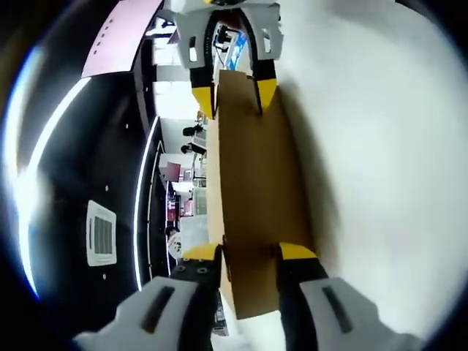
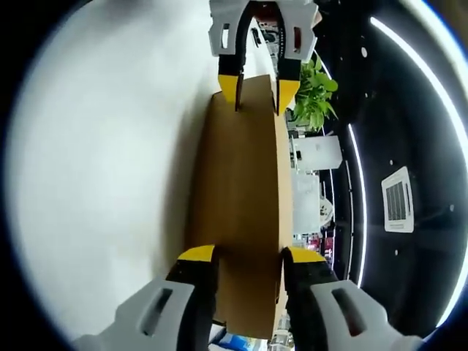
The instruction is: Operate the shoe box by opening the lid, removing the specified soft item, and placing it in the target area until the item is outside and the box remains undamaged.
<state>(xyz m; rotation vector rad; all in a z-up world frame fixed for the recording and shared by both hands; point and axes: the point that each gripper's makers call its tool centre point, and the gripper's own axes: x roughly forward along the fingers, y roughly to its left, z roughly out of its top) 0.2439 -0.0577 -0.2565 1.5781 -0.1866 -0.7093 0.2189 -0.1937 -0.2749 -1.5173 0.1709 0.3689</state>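
1. Left gripper view: left gripper (image 1: 248, 256) clamps the near end of the brown cardboard lid (image 1: 252, 175); right gripper (image 1: 234, 95) clamps the lid's far end.
2. Right gripper view: the same lid (image 2: 241, 190) against the white surface (image 2: 102, 168). Lid apparently lifted; soft item unseen, removal remains.

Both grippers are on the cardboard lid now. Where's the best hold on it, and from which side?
Keep to the lid's two short ends, one gripper coming in at each, jaws straddling the thin panel's faces. It's a long, narrow, flat brown board, so opposite end grips probably control it best without creasing.
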